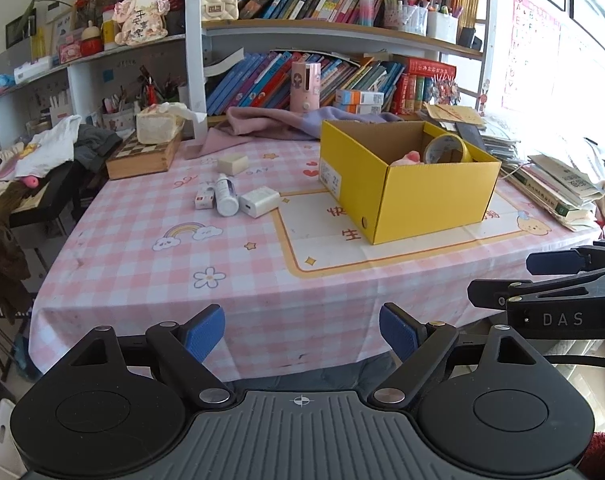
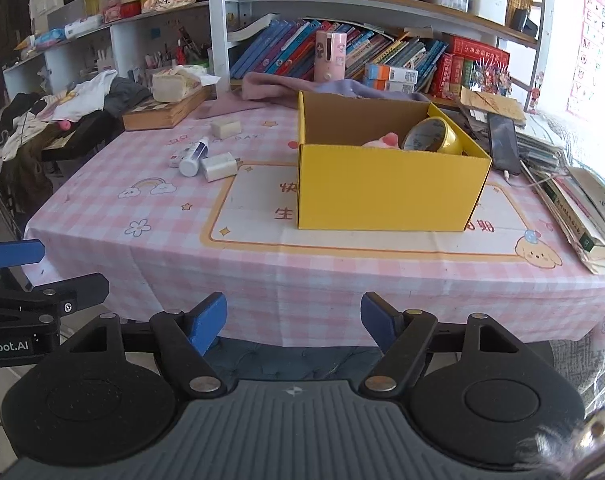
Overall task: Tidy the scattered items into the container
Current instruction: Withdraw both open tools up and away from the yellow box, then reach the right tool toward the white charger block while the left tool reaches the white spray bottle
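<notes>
A yellow cardboard box [image 1: 430,196] [image 2: 386,188] stands open on the pink checked tablecloth [image 1: 150,264] [image 2: 302,276]. Inside it are a yellow tape roll [image 1: 448,148] [image 2: 432,136] and a pink soft item [image 1: 410,157] [image 2: 384,140]. Left of the box lie a white bottle [image 1: 226,194] [image 2: 193,157], a white charger [image 1: 259,201] [image 2: 219,166], a small red-and-white box [image 1: 204,197] and a cream block [image 1: 232,163] [image 2: 225,128]. My left gripper [image 1: 302,334] and right gripper [image 2: 293,322] are both open and empty, off the table's near edge.
A wooden chess box [image 1: 140,156] with a tissue pack [image 1: 158,124] sits at the back left. Pink cloth [image 1: 270,124] lies behind the box. Stacked books [image 2: 582,208] and a phone [image 2: 502,144] fill the right edge. Bookshelves stand behind.
</notes>
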